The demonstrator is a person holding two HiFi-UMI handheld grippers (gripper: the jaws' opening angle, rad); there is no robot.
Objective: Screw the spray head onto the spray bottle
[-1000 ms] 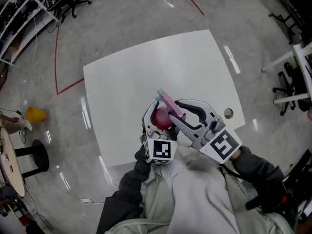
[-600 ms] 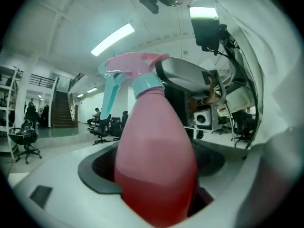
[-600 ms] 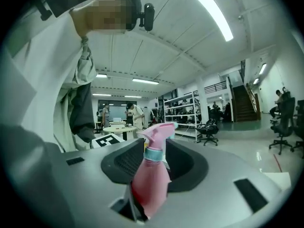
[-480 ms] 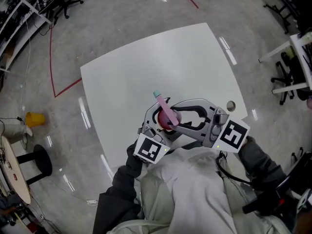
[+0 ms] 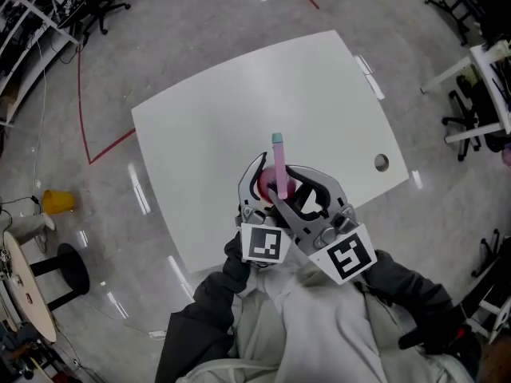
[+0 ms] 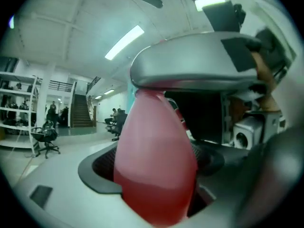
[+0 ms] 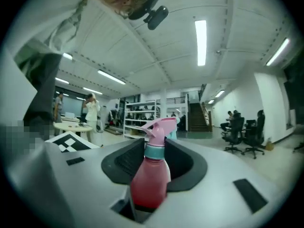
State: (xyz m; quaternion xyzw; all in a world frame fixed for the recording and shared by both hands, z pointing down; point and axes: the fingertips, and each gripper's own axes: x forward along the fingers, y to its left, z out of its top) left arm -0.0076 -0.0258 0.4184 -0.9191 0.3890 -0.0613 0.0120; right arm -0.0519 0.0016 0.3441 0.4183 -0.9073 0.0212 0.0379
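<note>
The red spray bottle is standing roughly upright over the near middle of the white counter, its long axis running up toward the head camera. Whether its base is touching the counter cannot be told. The pink spray head is sitting on the bottle's neck, with its teal-tipped nozzle pointing toward the far edge of the counter. The left hand-held gripper is clamping the bottle's wide red body, its jaws spread far apart around it. The right hand-held gripper is reaching in from the near right, its jaws set narrow and pressing on the teal collar at the base of the spray head. The two grippers are crowding each other just beside the bottle, and the person's dark sleeves are trailing back toward the near edge. A round hole is showing in the counter to the right, well apart from the bottle. A small yellow object is sitting on the floor to the left, beside a red floor line.
</note>
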